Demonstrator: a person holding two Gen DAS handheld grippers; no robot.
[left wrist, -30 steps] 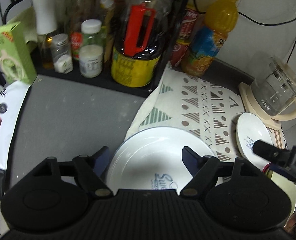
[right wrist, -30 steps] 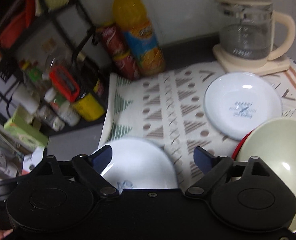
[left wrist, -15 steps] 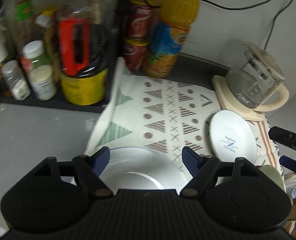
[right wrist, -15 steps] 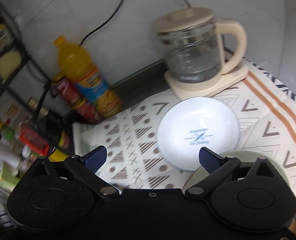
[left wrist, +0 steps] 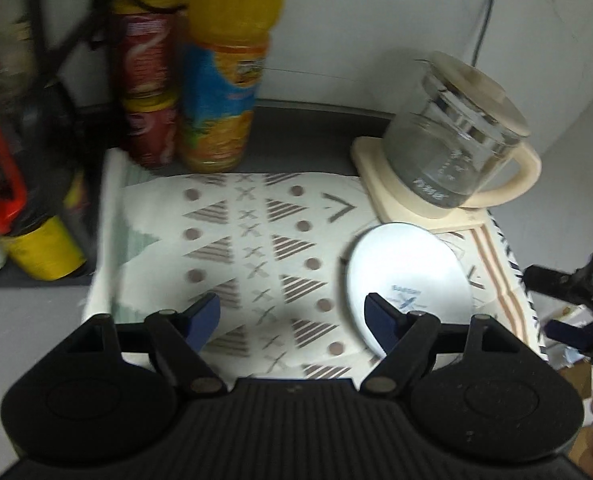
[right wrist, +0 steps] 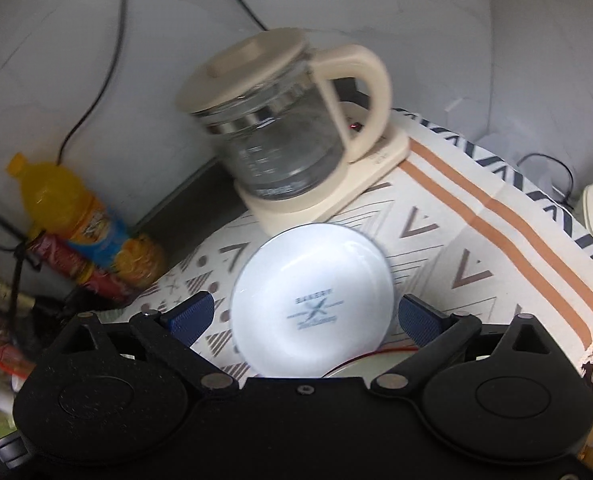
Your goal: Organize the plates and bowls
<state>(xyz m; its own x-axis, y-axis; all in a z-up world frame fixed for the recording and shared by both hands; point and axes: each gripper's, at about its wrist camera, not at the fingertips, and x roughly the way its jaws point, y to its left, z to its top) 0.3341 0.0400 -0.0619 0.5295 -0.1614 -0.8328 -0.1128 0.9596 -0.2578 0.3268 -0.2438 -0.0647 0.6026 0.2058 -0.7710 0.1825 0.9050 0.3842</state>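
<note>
white plate [right wrist: 312, 304]: 1 | glass kettle [right wrist: 280, 140]: 1 | orange bottle [left wrist: 228, 68]: 1 | red cans [left wrist: 146, 92]: 2 | gripper [left wrist: 292, 318]: 2

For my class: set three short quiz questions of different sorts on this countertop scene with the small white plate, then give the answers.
1. True or false: the right gripper is shut on the small white plate.
2. What stands just behind that plate on the patterned cloth? A) glass kettle B) toaster C) frying pan
3. Fill in: the left gripper hangs over the ____, holding nothing.

Key: 1 false, its open jaws only frame the plate; 2 A; 3 cloth.
</note>
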